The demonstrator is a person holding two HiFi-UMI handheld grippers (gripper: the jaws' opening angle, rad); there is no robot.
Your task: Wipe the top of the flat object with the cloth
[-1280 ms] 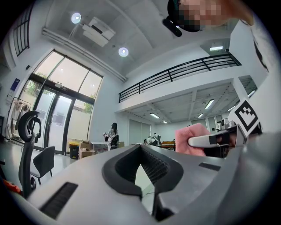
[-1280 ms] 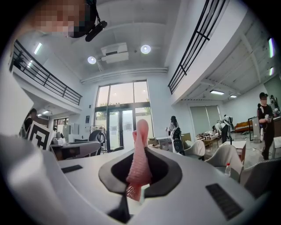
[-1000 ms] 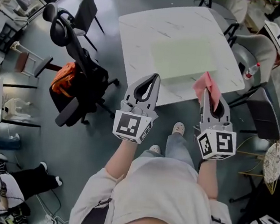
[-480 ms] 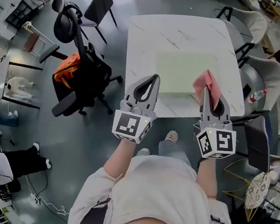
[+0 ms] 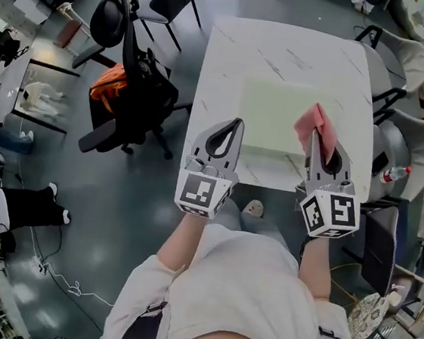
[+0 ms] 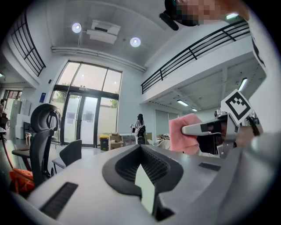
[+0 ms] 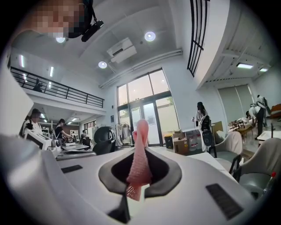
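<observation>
A pale green flat board (image 5: 275, 115) lies on the white marble table (image 5: 223, 67). My right gripper (image 5: 315, 136) is shut on a pink cloth (image 5: 313, 123), which hangs over the board's near right corner; whether it touches the board I cannot tell. In the right gripper view the cloth (image 7: 139, 160) stands up between the closed jaws of the right gripper (image 7: 140, 147). My left gripper (image 5: 236, 123) is shut and holds nothing, over the table's near edge left of the board. From the left gripper (image 6: 140, 146) view, the cloth (image 6: 182, 132) shows at right.
A black office chair (image 5: 127, 49) with an orange bag (image 5: 105, 88) stands left of the table. Grey chairs (image 5: 402, 137) and a bottle (image 5: 394, 175) are at the right. The person's shoes (image 5: 253, 207) are below the table's near edge.
Both grippers have come forward to the table's near edge. The pink cloth went from the board's near right edge to over its corner. The jaws kept their state.
</observation>
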